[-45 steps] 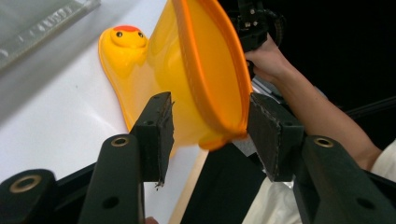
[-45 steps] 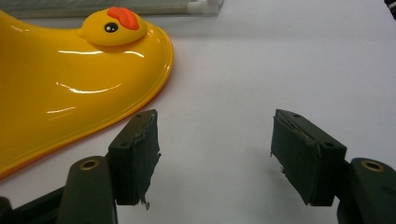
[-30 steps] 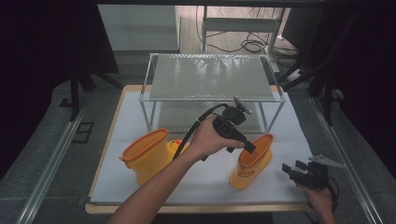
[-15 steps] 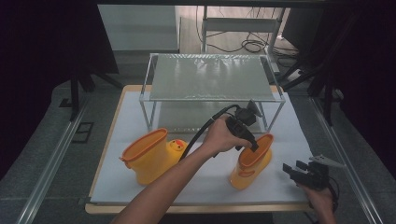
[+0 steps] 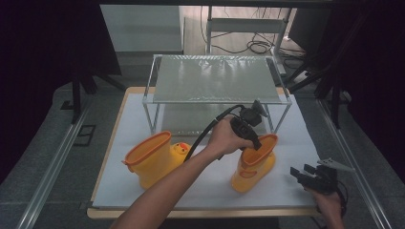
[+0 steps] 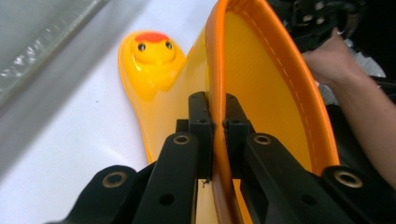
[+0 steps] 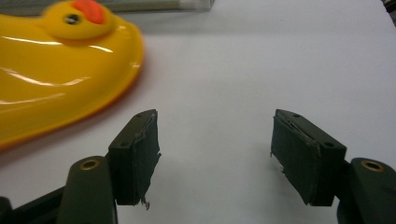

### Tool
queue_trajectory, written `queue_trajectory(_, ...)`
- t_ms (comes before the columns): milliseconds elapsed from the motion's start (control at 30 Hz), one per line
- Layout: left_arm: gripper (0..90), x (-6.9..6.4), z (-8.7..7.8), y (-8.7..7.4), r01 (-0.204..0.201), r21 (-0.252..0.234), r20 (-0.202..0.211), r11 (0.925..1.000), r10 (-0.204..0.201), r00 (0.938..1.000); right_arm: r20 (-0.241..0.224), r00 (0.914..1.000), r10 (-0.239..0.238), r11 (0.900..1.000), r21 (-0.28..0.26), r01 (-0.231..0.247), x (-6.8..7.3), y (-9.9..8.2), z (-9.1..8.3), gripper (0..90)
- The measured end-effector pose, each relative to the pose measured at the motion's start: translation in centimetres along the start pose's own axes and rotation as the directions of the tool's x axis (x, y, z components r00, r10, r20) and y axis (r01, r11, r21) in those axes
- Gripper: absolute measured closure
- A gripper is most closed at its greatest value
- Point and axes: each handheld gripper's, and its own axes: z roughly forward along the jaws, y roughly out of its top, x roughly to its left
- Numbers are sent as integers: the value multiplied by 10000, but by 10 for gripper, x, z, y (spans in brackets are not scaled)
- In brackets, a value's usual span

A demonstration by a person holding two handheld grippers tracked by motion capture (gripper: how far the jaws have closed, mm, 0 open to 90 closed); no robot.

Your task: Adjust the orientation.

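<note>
High view frames showed two glossy yellow rubber rain boots with duck faces on a white-covered desk (image 5: pixel 119 191), in front of a metal-framed rack with a grey mesh shelf (image 5: pixel 215 78). The right-hand boot (image 5: pixel 253 164) stood upright just in front of the rack's right legs; the left-hand boot (image 5: pixel 153 157) stood well apart from it, in front of the rack's left legs. The left gripper (image 5: pixel 253 143) was held over the right-hand boot's opening. From the left gripper view, its fingers (image 6: pixel 201 116) had just been closing and were seen pressed on the boot's orange rim (image 6: pixel 215 70), one finger on each face of the shaft wall. The right gripper (image 5: pixel 305 175) was held low, right of that boot and apart from it; its fingers (image 7: pixel 140 154) were spread wide over bare desk with nothing between them.
</note>
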Motion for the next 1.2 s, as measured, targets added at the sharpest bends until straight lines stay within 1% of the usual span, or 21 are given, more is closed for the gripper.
queue_trajectory(33,861,0,-8,-3,-22,-32,-6,10000,22,10000,-11,10000,10,10000,-22,-10,0,0,0,317)
queue_trajectory(67,861,0,-8,-3,-22,-32,-6,10000,22,10000,-25,10000,36,10000,-24,-36,0,0,-1,317)
queue_trajectory(100,860,0,-23,-11,24,-198,-32,9998,-25,10000,-41,10000,51,10000,-61,-51,1,0,-1,317)
queue_trajectory(133,861,0,-23,-11,24,-198,-32,9998,-25,10000,-41,10000,51,10000,-61,-51,1,0,-1,317)
queue_trajectory(233,861,1,-47,-29,8,-455,-106,9990,-13,9999,-48,10000,43,9999,-162,-43,1,1,-1,317)
queue_trajectory(300,861,3,-58,-40,4,-534,-157,9986,-12,9999,-43,10000,27,9999,-162,-27,2,1,-1,317)
queue_trajectory(333,861,4,-64,-46,15,-561,-178,9984,-25,9998,-43,10000,2,9999,-121,-2,2,2,-2,317)
queue_trajectory(400,861,4,-73,-57,-64,-502,-388,9987,45,9992,-57,10000,-17,9999,-112,16,3,2,-1,317)
queue_trajectory(467,861,6,-80,-68,-134,-478,-482,9988,110,9988,-58,10000,-41,10000,-71,40,4,2,0,317)
queue_trajectory(533,860,9,-85,-80,-131,-446,-576,9989,105,9983,-65,10000,-62,10000,-21,62,5,2,1,317)
queue_trajectory(567,861,11,-86,-86,-68,-506,-587,9987,38,9983,-65,9999,-79,10000,-2,79,5,2,2,317)
queue_trajectory(600,860,14,-88,-91,-94,-447,-631,9990,65,9980,-69,9999,-85,10000,9,85,5,1,2,317)
queue_trajectory(733,861,26,-90,-112,77,-435,-534,9990,-101,9985,-55,9999,-113,9999,10,113,5,1,3,317)
queue_trajectory(767,861,31,-91,-123,140,-392,-633,9991,-164,9979,-42,9999,-117,9999,18,118,5,1,3,317)
queue_trajectory(800,861,31,-91,-123,140,-392,-633,9991,-164,9979,-40,9999,-117,9999,22,117,5,1,3,317)
queue_trajectory(833,861,33,-93,-127,91,-295,-700,9995,-111,9975,-40,9999,-117,9999,22,117,5,1,3,317)
queue_trajectory(900,861,37,-95,-136,185,-316,-805,9993,-210,9965,-52,9999,-111,9999,69,111,6,1,3,317)
queue_trajectory(967,861,42,-98,-143,154,-257,-1028,9996,-180,9945,-57,9999,-132,9999,96,133,7,1,5,317)
queue_trajectory(1067,860,49,-98,-152,173,-235,-1302,9996,-202,9913,-47,9999,-153,9998,120,153,7,1,5,317)
queue_trajectory(1100,860,51,-97,-155,179,-215,-1350,9996,-206,9906,-45,9999,-145,9999,62,145,8,1,6,317)
queue_trajectory(1200,860,58,-101,-163,202,-283,-1299,9994,-237,9912,-27,9999,-128,9999,87,128,8,0,6,317)
